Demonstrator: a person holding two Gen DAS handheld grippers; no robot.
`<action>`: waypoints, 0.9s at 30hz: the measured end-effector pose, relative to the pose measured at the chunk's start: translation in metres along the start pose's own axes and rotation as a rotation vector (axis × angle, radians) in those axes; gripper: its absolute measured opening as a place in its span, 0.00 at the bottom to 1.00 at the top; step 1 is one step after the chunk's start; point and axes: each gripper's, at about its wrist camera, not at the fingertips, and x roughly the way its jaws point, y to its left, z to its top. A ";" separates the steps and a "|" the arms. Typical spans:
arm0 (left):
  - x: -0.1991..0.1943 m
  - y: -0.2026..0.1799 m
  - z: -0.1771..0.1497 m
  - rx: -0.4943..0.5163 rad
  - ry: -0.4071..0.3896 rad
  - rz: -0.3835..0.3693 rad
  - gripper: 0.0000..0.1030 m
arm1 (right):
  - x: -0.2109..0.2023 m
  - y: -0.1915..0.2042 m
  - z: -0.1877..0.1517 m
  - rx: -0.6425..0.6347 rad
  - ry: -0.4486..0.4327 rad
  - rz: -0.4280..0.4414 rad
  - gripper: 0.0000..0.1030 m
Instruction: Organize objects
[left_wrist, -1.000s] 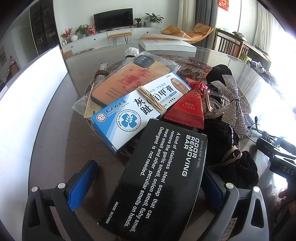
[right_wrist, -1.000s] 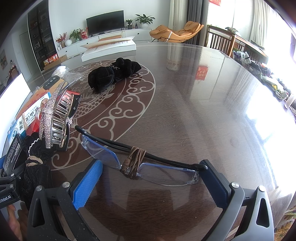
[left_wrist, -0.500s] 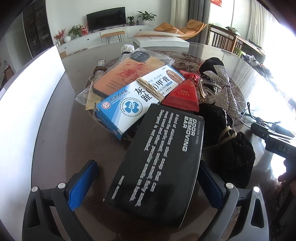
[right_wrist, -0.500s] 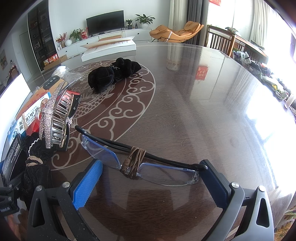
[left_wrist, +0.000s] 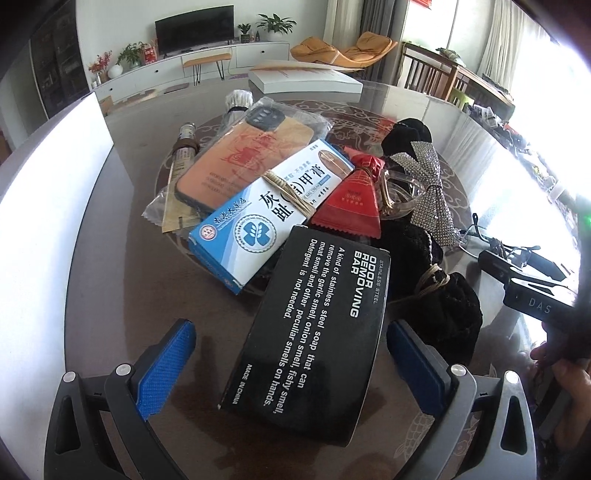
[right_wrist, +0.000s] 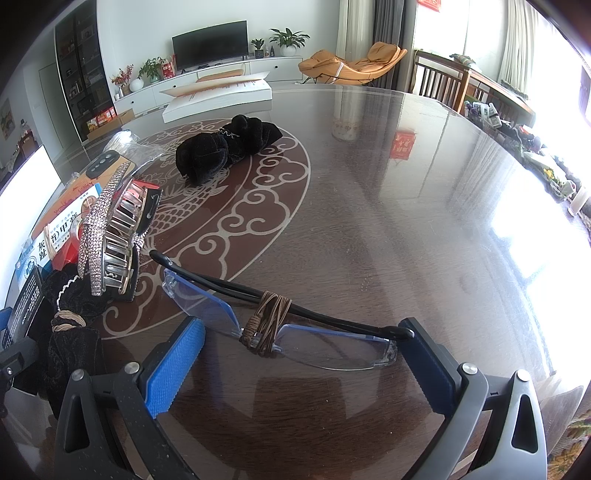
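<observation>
A black box printed "ODOR REMOVING BAR" lies slanted on the dark glass table, leaning on a pile. My left gripper is open around it; the right finger is close to the box's edge and the left finger stands clear. In the right wrist view, folded glasses bound with brown cord lie between the fingers of my open right gripper. Their hinge end touches the right finger.
The pile holds a blue-white medicine box, an orange phone case in plastic, a red sachet, a rhinestone hair clip and black velvet pieces. Another black velvet piece and a white box lie farther off. A white panel stands on the left.
The left view has drawn back a little, so the black box sits farther out between the fingers. The right gripper and the glasses have not moved.
</observation>
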 end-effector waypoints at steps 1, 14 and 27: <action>0.002 -0.003 -0.001 0.008 -0.001 0.014 0.94 | 0.000 0.000 0.000 0.000 0.000 0.000 1.00; 0.018 0.000 -0.001 -0.143 -0.059 0.147 1.00 | 0.000 0.000 0.000 0.000 0.000 0.000 1.00; 0.019 0.000 0.001 -0.135 -0.066 0.142 1.00 | 0.000 0.000 0.000 0.000 0.000 0.000 1.00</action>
